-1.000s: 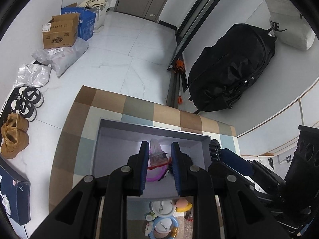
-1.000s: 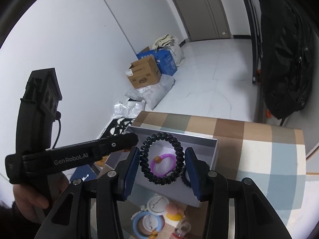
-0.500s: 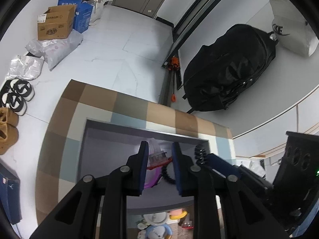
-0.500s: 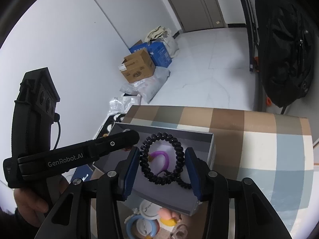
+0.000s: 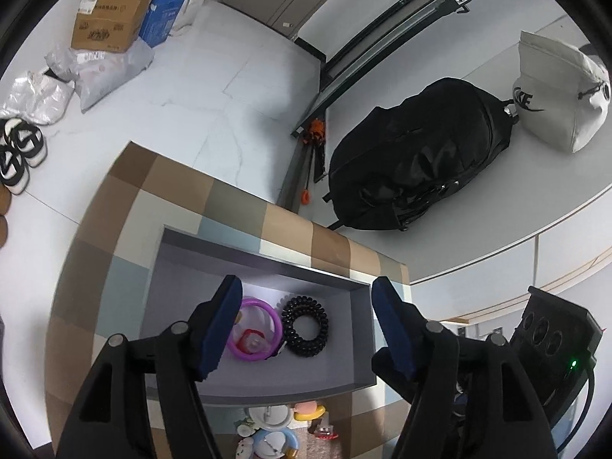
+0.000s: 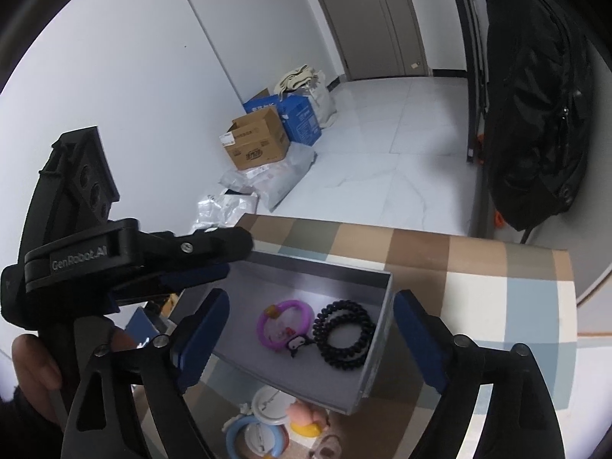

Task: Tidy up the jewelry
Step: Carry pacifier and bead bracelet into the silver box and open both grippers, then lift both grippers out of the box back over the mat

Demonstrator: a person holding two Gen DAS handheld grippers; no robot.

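Left gripper was spreading its jaws, nothing pinched; the purple ring and black hair tie lay touching in the grey box, tie at three o'clock. Right gripper was likewise opening, empty, above ring and tie.

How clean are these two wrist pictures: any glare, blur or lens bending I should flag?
Left wrist view: strong fisheye bending with a dark rim at the corners; a bright glare patch on the grey box floor behind the black coil hair tie; jewelry sharp. Right wrist view: same bending; glare beside the purple ring; the hand at lower left is dark and soft.
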